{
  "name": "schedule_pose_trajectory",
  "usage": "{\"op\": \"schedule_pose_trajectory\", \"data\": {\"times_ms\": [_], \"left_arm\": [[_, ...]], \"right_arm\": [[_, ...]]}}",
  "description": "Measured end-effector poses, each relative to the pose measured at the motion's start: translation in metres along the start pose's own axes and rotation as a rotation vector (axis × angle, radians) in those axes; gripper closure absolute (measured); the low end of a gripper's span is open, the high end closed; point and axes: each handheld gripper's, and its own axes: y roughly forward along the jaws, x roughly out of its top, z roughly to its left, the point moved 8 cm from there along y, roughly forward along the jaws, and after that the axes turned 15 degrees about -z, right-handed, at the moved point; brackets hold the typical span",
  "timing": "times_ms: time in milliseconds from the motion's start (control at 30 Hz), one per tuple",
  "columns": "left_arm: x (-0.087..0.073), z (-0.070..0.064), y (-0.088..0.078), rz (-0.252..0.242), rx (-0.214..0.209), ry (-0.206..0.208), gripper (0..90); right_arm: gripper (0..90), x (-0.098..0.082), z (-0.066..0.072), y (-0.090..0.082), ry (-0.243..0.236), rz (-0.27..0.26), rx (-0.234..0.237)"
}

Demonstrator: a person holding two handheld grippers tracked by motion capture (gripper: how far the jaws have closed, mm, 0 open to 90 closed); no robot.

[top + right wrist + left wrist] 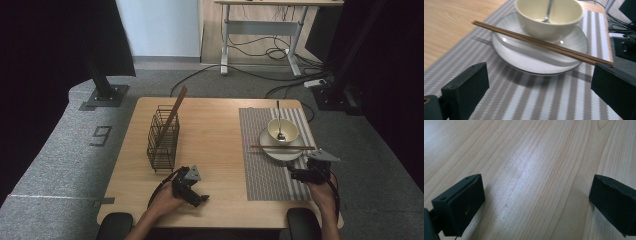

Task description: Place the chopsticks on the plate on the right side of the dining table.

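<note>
Right gripper (537, 87) wide open, empty, low in frame. Close square across chopsticks (541, 43) beyond plate (524, 58) rim. Left gripper (536, 202) open, empty.

High view: fixed above my side, facing forward and down over the whole table (215, 125). My left claw's camera looks close and low at bare wood. My right claw's camera faces the plate (519, 56) closely, shared with the high view (280, 151).

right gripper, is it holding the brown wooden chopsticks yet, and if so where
No. The right gripper is open and holds nothing; the brown wooden chopsticks lie across the white plate, ahead of its jaws. The left gripper is open too, over bare table.
</note>
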Motion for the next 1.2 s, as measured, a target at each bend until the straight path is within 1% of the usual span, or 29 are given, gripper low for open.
{"op": "schedule_pose_trajectory", "data": {"times_ms": [33,67,233,267,300,400,533,567,600,767,933,1000,1100,1200], "left_arm": [[0.0,0.0,0.0,0.0,0.0,0.0,0.0],[0.0,0.0,0.0,0.0,0.0,0.0,0.0],[0.0,0.0,0.0,0.0,0.001,-0.001,0.0],[0.0,0.0,0.0,0.001,0.001,-0.001,0.0],[0.0,0.0,0.0,0.0,0.001,-0.001,0.0],[0.0,0.0,0.0,0.001,0.0,-0.001,0.0],[0.0,0.0,0.0,0.001,0.0,0.0,0.0],[0.0,0.0,0.0,0.001,0.0,0.0,0.0],[0.0,0.0,0.0,0.0,0.0,0.0,0.0],[0.0,0.0,0.0,0.001,0.0,0.0,0.0],[0.0,0.0,0.0,0.001,0.0,0.0,0.0],[0.0,0.0,0.0,0.002,-0.001,-0.001,0.0],[0.0,0.0,0.0,0.002,-0.001,-0.001,0.0],[0.0,0.0,0.0,0.001,0.0,0.0,0.0]], "right_arm": [[0.9,0.001,0.003,-0.001,0.001,0.001,0.009],[0.9,0.003,0.009,-0.002,0.004,-0.002,0.023],[0.9,0.008,0.036,-0.003,-0.022,0.005,0.085],[0.8,0.008,0.042,-0.002,-0.028,0.008,0.103],[0.8,0.008,0.049,0.0,-0.035,0.012,0.125],[0.8,0.004,0.064,0.008,-0.037,0.028,0.17],[0.8,-0.005,0.08,0.02,-0.065,0.059,0.201],[0.8,-0.007,0.083,0.023,-0.07,0.064,0.209],[0.8,-0.011,0.088,0.027,-0.067,0.073,0.226],[1.0,-0.024,0.098,0.04,-0.052,0.111,0.264],[1.1,-0.039,0.104,0.049,-0.081,0.161,0.284],[1.0,-0.042,0.107,0.051,-0.077,0.172,0.299],[0.0,-0.047,0.109,0.053,-0.077,0.186,0.31],[0.0,-0.048,0.108,0.054,-0.058,0.186,0.312]]}}
